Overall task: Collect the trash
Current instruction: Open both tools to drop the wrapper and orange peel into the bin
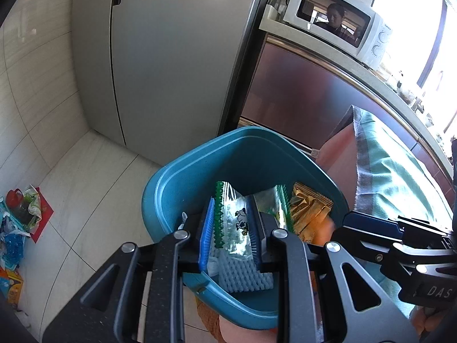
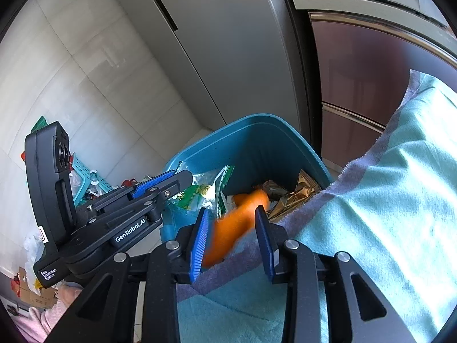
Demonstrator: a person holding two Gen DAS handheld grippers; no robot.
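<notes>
Teal bin (image 1: pixel 200 171) sits between grey fridge (image 1: pixel 171 57) and towel (image 1: pixel 400 171).

Bin (image 1: pixel 177 183) sits directly ahead of both grippers, fridge (image 1: pixel 171 57) behind it, cabinet (image 1: pixel 300 91) to the fridge's right with microwave (image 1: pixel 337 20) on top. Inside bin: wrappers (image 1: pixel 231 217) on the left side, foil packet (image 1: pixel 308 214) on the right. Left gripper (image 1: pixel 231 234) reaches over the near rim into the bin, foam net (image 1: pixel 242 277) between its fingers. Right gripper (image 2: pixel 232 234) is right of it, above the towel (image 2: pixel 371 200) that lies right of the bin; carrot (image 2: pixel 237 223) between its fingers, tip over the bin. Floor clutter (image 1: pixel 17 223) far left.
</notes>
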